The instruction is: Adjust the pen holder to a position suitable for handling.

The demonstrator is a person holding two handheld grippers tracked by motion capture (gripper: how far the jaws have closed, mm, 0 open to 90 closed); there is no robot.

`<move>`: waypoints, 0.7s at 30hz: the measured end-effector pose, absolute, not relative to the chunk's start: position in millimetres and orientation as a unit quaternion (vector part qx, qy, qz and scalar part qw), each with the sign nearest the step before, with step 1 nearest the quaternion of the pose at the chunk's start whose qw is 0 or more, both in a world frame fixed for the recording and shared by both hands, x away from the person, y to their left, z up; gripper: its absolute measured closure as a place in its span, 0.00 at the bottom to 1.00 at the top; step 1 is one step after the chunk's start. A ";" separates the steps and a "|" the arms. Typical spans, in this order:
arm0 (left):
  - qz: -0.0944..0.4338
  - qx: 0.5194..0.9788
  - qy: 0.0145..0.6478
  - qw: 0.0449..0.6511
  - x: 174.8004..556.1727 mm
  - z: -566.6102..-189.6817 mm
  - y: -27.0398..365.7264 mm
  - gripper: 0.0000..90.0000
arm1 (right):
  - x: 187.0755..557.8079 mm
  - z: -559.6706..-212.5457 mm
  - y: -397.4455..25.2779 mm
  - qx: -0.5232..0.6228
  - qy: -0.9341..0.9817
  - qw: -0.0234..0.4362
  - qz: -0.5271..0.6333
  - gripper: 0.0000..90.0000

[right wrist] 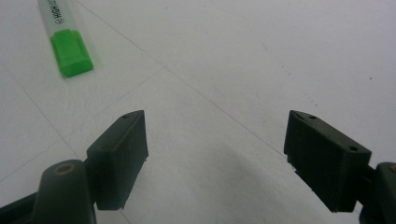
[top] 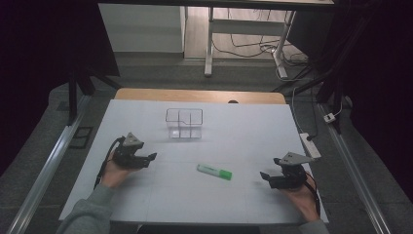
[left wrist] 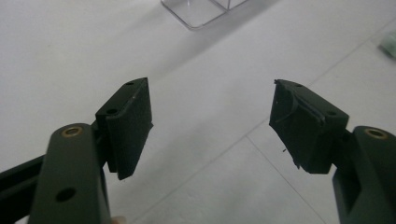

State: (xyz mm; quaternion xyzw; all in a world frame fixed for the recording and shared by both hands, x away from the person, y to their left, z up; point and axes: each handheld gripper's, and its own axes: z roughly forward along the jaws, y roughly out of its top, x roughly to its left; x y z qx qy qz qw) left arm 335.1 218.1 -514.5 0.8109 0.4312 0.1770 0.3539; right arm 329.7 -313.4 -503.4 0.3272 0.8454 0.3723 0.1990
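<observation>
Both of the person's forearms come in from the near edge of the table [top: 146, 204] and rest low on its white surface, one at each side. The left hand [top: 113, 171] grips the left hand-held gripper [top: 148, 158], which points toward the middle of the table; the right hand [top: 301, 194] grips the right hand-held gripper [top: 265, 176], which points inward from the other side.

A clear container [top: 184, 123] with inner dividers stands upright toward the far middle of the table, and nothing can be made out in its compartments. Its near corner [left wrist: 198, 11] shows at the top of the left gripper view.

A green highlighter [top: 214, 171] lies flat on the table between the two grippers, nearer the right one, well apart from the container. In the right gripper view its green cap [right wrist: 71, 52] lies ahead and off to one side.

The jaws of each gripper stand wide apart, holding and touching nothing, with bare table between them.
</observation>
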 end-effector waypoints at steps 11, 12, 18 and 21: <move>0.178 0.802 0.451 0.348 367.0 -516.1 218.9 0.35 | 330.4 -503.9 -315.5 0.331 0.843 0.191 0.379 0.24; 0.178 0.802 0.451 0.348 367.0 -516.1 218.9 0.35 | 330.4 -503.9 -315.5 0.331 0.843 0.191 0.379 0.24; 0.176 0.797 0.456 0.355 379.8 -515.3 220.0 0.38 | 330.7 -504.3 -315.7 0.333 0.844 0.190 0.375 0.24; 0.173 0.799 0.454 0.353 384.8 -516.0 217.9 0.38 | 330.8 -503.7 -316.4 0.332 0.845 0.187 0.375 0.24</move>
